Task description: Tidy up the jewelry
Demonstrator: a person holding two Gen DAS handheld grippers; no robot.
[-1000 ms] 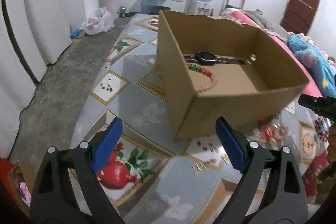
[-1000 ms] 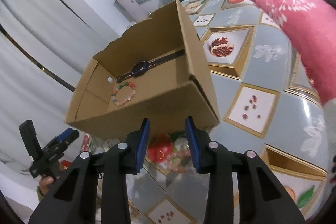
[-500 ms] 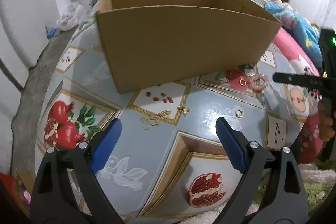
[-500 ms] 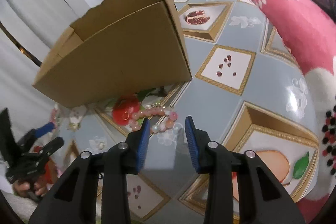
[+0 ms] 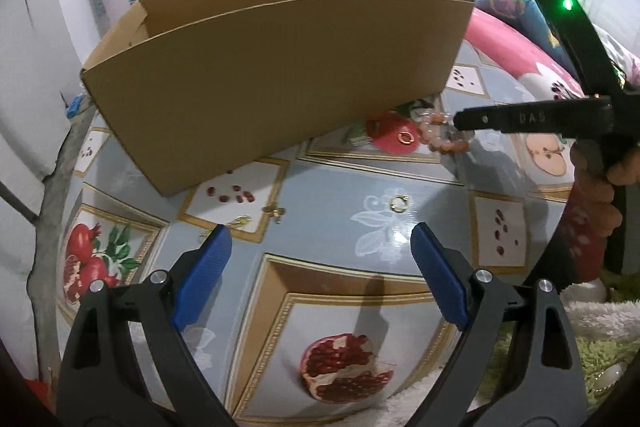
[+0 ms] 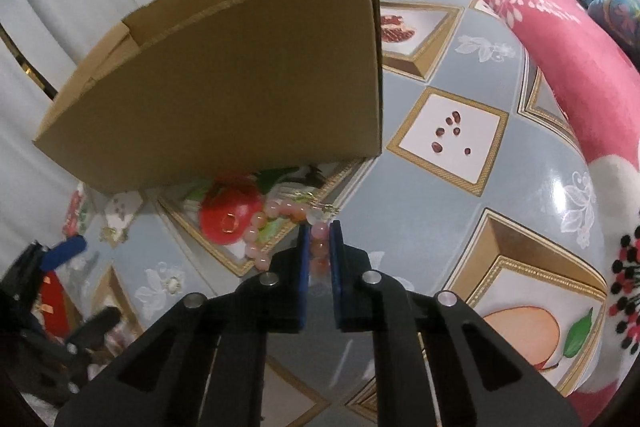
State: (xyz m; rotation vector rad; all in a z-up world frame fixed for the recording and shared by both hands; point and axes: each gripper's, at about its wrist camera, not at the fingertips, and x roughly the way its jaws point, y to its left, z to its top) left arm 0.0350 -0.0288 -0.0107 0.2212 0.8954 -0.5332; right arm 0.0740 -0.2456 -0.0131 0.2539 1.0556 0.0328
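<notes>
right gripper (image 6: 319, 241) clamped on the pink bead bracelet (image 6: 276, 227), right at the tips on the worktop (image 6: 440, 211); cardboard box (image 6: 224, 79) looming at 11 o'clock, just beyond. left gripper (image 5: 320, 259) gaping wide, holding nothing, small gold ring (image 5: 399, 203) at 1 o'clock.

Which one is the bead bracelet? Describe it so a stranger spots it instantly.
Find the cardboard box on the patterned tablecloth. Just in front of its near wall lies the bracelet, clamped in the right gripper. Unlike the small gold ring beside it, it is a loop of pink beads.
</notes>
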